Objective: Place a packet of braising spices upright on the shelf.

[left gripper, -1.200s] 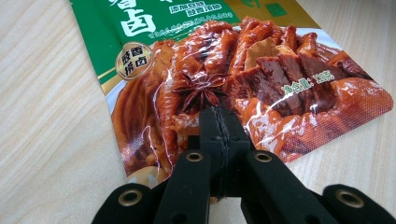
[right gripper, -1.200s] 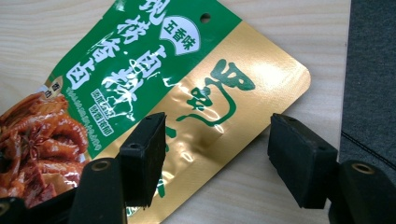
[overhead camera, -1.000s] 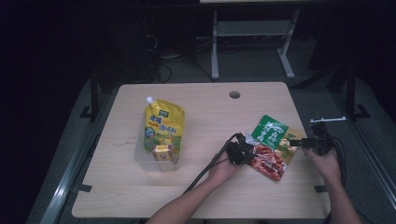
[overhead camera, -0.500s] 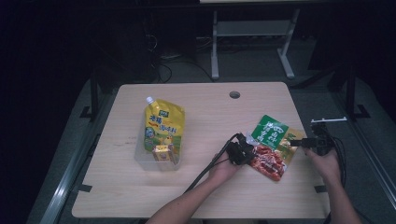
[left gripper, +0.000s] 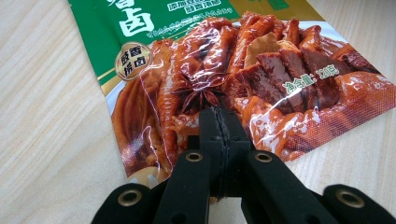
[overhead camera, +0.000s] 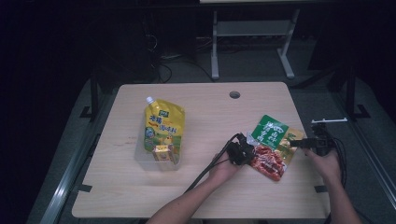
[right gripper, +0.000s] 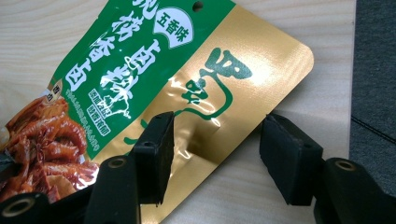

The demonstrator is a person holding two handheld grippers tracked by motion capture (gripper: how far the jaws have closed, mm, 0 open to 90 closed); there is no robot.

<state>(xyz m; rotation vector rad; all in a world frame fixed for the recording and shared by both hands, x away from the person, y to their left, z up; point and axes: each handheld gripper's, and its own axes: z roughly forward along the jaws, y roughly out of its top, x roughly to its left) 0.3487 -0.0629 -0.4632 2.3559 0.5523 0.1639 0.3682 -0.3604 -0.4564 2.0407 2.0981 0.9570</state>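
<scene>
A green, gold and red snack pouch (overhead camera: 273, 144) printed with braised meat lies flat on the wooden table (overhead camera: 205, 112) at the right. My left gripper (overhead camera: 247, 151) is at its lower left edge. In the left gripper view its shut jaws (left gripper: 219, 116) rest their tips on the pouch face (left gripper: 261, 60); I cannot tell if any film is pinched. My right gripper (overhead camera: 299, 142) comes in from the right. Its jaws (right gripper: 217, 140) have just been closing and still stand apart astride the gold corner (right gripper: 210, 93), one jaw over the pouch, the other beside its edge.
A yellow spouted pouch (overhead camera: 163, 123) lies at the left on a clear plastic box (overhead camera: 144, 158), with a small yellow packet (overhead camera: 162, 151) at its lower end. A round cable hole (overhead camera: 234, 94) sits near the table's far edge. The table's right edge is close to my right hand.
</scene>
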